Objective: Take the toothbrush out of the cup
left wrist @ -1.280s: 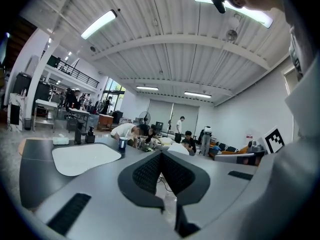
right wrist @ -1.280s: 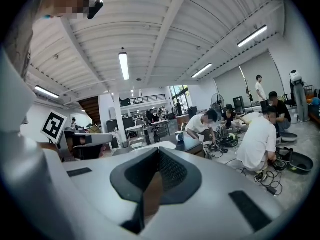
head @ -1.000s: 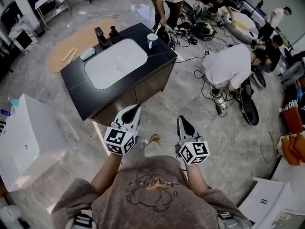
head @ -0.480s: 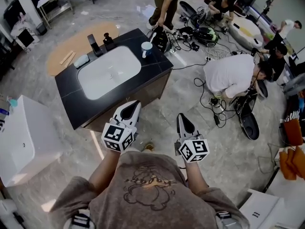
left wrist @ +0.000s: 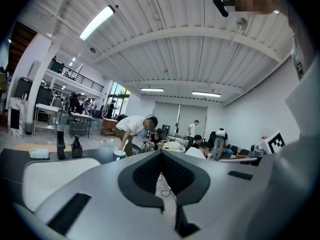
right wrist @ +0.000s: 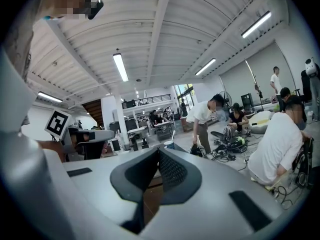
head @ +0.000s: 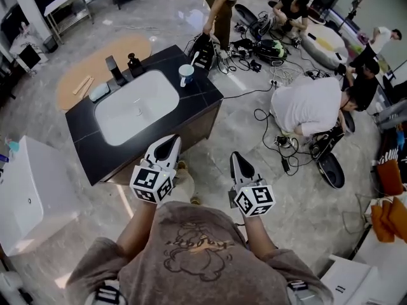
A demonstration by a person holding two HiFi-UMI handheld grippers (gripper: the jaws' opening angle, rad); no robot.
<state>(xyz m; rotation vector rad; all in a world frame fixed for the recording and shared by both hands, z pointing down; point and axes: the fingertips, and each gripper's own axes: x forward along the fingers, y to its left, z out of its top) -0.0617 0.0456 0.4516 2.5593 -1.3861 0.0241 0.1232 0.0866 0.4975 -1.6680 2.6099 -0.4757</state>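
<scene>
Left gripper [head: 166,146] and right gripper [head: 238,160] hovering closed and empty, cup [head: 186,75] with toothbrush [left wrist: 123,145] standing on counter [head: 79,138] well ahead

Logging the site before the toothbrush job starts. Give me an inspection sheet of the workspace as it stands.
Surface: black countertop with white basin.
Job's things: cup on the countertop's far corner, toothbrush standing in it.
Clutter: faucet, dispenser and a small pale item beside the basin.
Grippers: left hand-held gripper and right hand-held gripper shut, empty, short of the countertop.
Cables: tangled on the floor beyond the countertop.
Surroundings: people working among gear on the floor.
</scene>
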